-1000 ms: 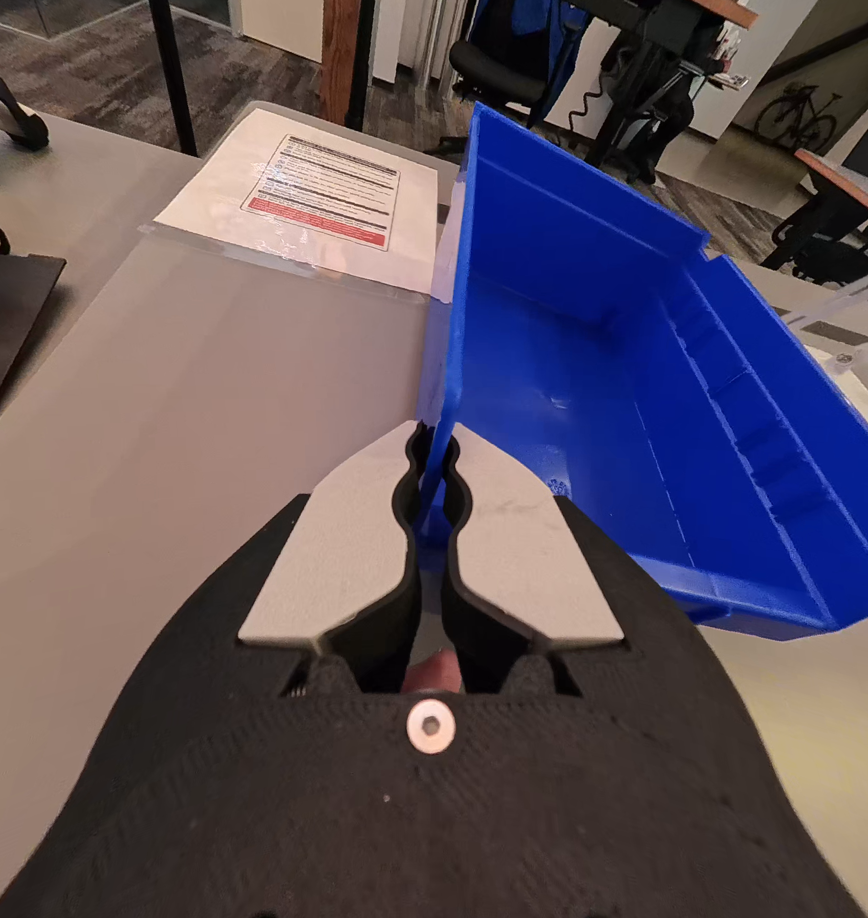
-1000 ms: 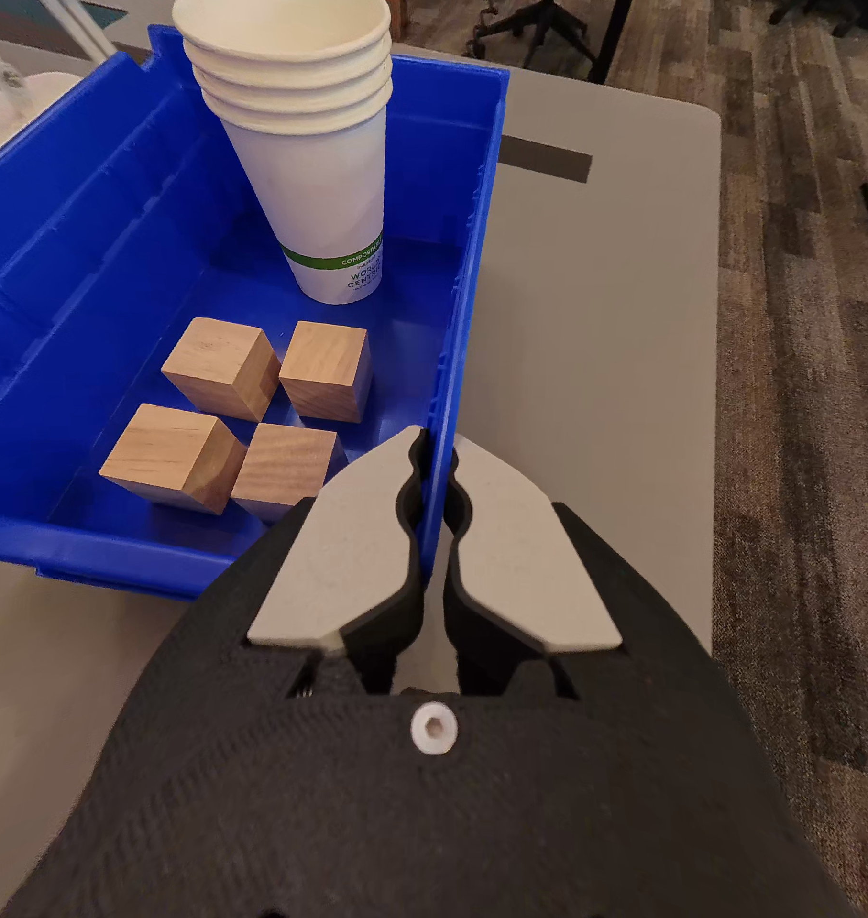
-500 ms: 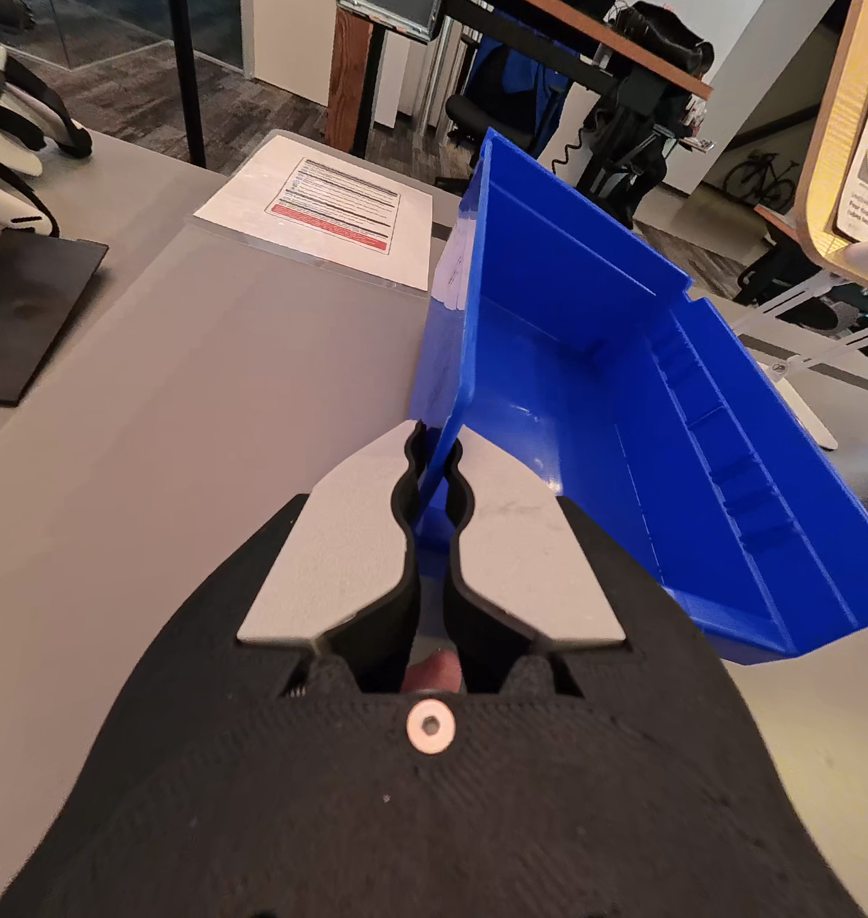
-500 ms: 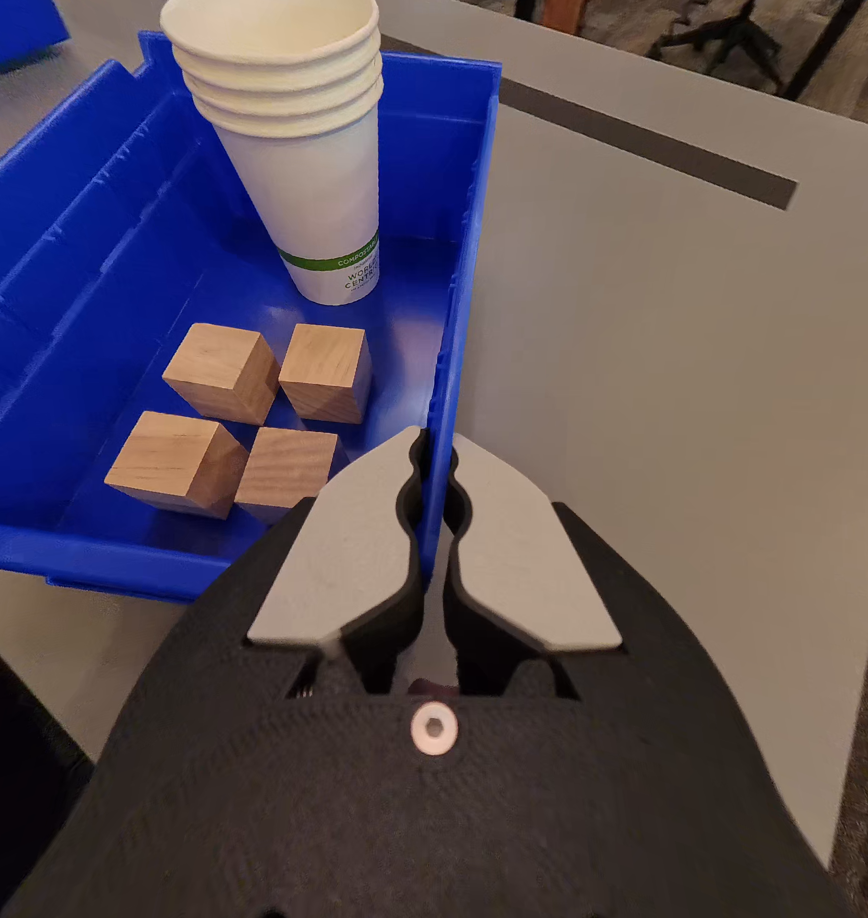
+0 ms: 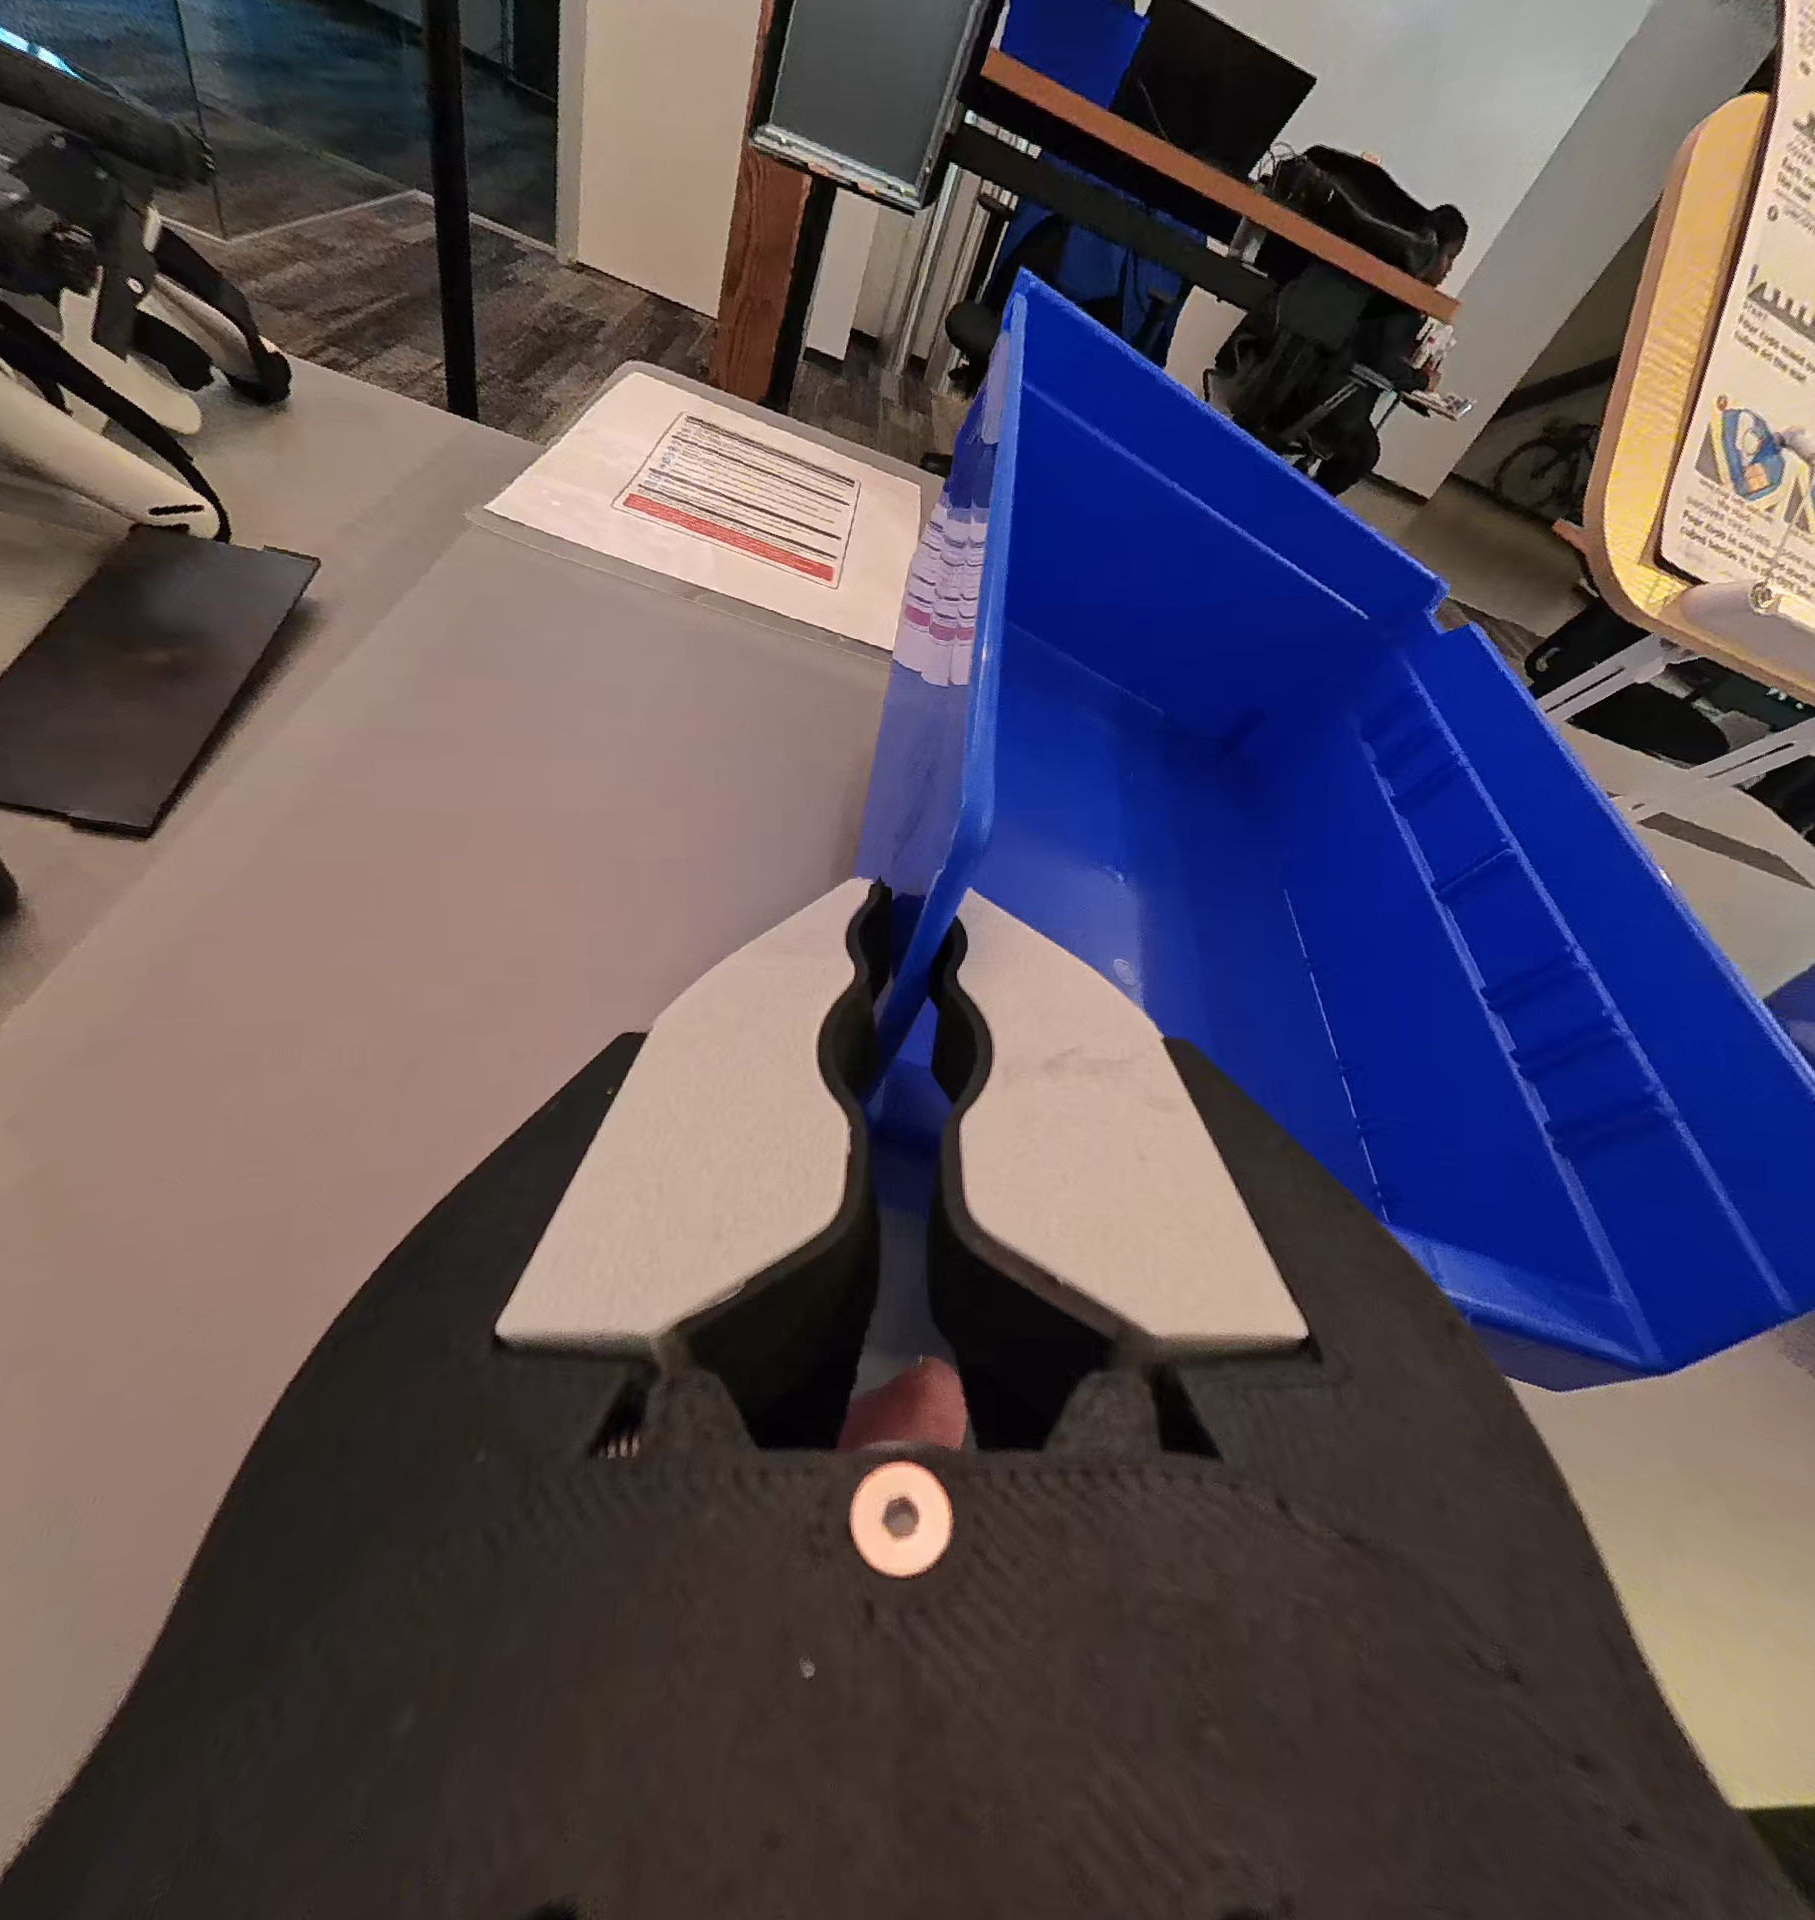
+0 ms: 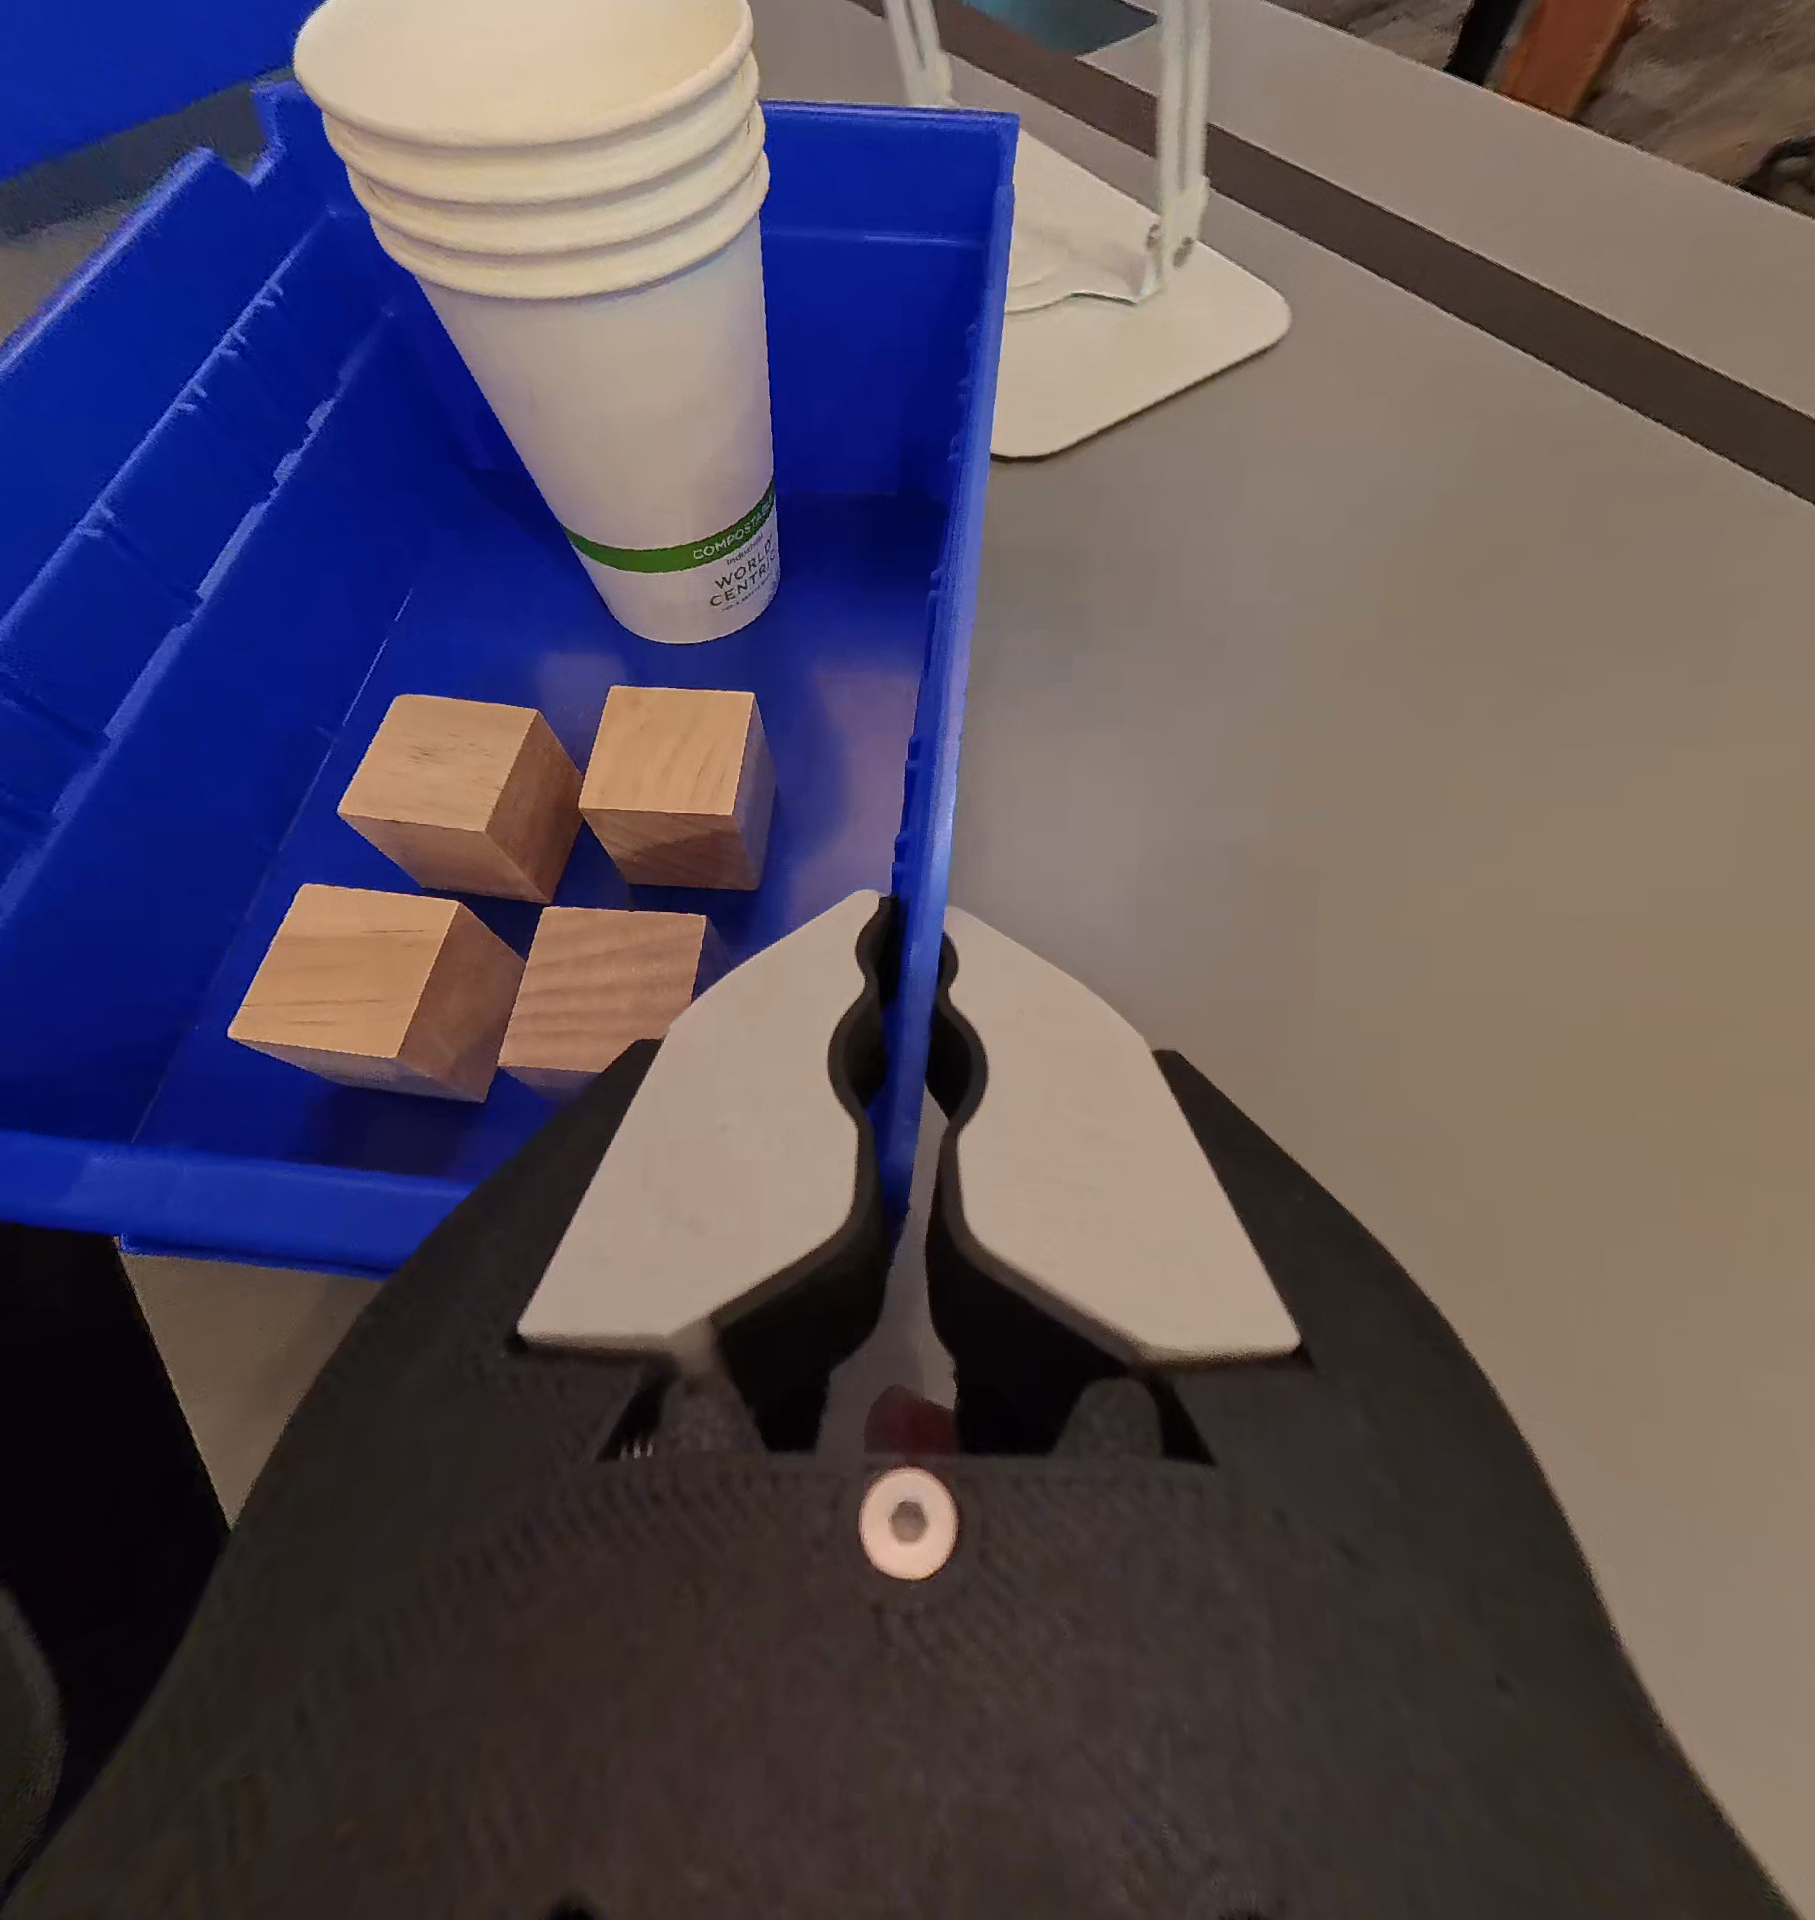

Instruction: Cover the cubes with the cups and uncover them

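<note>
The stack of white paper cups (image 6: 591, 343) carried a green band and dark print near its base; a laminated sheet (image 5: 737, 509) with black lines of text and red bars lay flat on the grey desk (image 5: 415, 831) beyond the bin's far left corner, and a pale striped sticker (image 5: 950, 582) clung to the outside of the bin's left wall; an illustrated instruction card (image 5: 1807, 312) stood on a stand at the far right.

The left gripper (image 5: 915, 925) had its jaws drawn narrow and clamped on the left wall of the blue bin (image 5: 1246, 790), one jaw outside and one inside; the bin sat tilted in that view, and the end seen there held nothing. The right gripper (image 6: 913, 925) had its jaws likewise pinched on the bin's right wall near the near corner.

Inside the bin, just left of the right gripper's jaws, four wooden cubes (image 6: 529, 883) lay in a loose two-by-two cluster on the floor, uncovered; the nearest right cube was partly hidden behind the left jaw. The cups stood upright, nested, mouth up, just beyond the cubes and apart from them. A white stand base (image 6: 1131, 343) rested on the desk beyond the bin's right wall.
</note>
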Demonstrator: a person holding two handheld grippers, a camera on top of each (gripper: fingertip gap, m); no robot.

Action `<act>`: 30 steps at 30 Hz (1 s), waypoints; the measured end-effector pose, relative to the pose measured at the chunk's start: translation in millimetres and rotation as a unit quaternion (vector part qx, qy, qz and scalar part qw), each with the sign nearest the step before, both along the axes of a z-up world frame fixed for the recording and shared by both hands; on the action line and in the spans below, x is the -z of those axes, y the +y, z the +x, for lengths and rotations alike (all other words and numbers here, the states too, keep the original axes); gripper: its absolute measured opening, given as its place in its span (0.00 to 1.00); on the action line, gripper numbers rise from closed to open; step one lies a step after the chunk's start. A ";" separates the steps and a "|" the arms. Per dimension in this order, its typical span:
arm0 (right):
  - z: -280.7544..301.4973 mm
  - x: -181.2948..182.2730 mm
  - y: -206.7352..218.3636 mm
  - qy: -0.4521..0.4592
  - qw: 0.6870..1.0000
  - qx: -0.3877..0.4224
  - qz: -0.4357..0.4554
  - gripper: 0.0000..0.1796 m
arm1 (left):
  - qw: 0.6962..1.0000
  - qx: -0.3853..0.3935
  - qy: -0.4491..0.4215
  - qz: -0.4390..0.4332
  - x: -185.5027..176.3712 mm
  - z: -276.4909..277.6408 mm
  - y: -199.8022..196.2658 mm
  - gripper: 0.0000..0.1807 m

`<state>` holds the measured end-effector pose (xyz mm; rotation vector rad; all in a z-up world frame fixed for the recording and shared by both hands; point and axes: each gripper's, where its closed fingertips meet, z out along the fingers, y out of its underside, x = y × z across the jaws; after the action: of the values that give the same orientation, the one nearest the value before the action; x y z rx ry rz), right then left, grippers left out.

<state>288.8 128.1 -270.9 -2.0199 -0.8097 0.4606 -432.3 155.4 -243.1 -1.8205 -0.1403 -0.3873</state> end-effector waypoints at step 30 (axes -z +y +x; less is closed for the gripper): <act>-207.0 1.0 84.8 -0.015 0.996 -0.088 -0.002 0.03 | 0.996 -0.082 -0.012 0.031 -15.8 -77.1 -57.7 0.04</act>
<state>81.8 212.9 -271.9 -1.9721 -1.0103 0.5335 -509.4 97.7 -227.3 -1.7293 -0.2905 -0.2939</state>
